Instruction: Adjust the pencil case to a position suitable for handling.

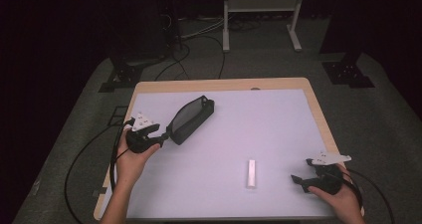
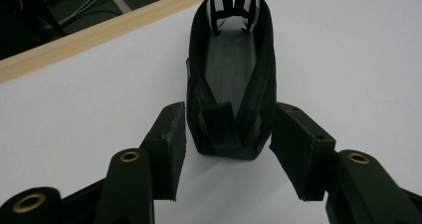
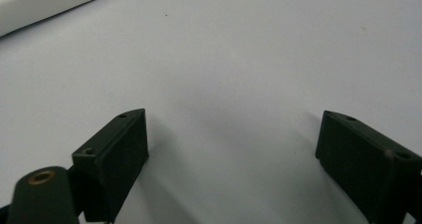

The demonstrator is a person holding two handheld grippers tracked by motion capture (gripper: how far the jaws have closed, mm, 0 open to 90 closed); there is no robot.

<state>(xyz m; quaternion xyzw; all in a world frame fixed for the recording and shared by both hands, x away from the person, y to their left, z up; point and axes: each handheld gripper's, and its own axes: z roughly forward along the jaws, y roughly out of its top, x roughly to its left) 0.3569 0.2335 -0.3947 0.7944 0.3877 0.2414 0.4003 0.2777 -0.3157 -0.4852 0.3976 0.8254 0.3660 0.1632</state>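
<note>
A black mesh pouch (image 1: 191,118) lies at an angle on the left half of the white table top (image 1: 263,119), its mouth gaping upward. My left gripper (image 1: 166,134) is at the pouch's near end. In the left gripper view the pouch (image 2: 231,64) reaches away from me and its near end sits between the open jaws of my left gripper (image 2: 226,129), which stand close on both sides. A small white bar (image 1: 252,173) lies flat near the front middle. My right gripper (image 1: 300,170) hovers open over bare table to the right of it. In the right gripper view, my right gripper (image 3: 234,134) holds nothing and the white bar (image 3: 45,2) is at the top left.
The table has a wooden rim (image 1: 224,83); its far edge runs past the pouch in the left gripper view (image 2: 74,40). Beyond the table, on the dark floor, are cables (image 1: 199,50), a white frame's legs (image 1: 226,30) and black stand bases (image 1: 348,72).
</note>
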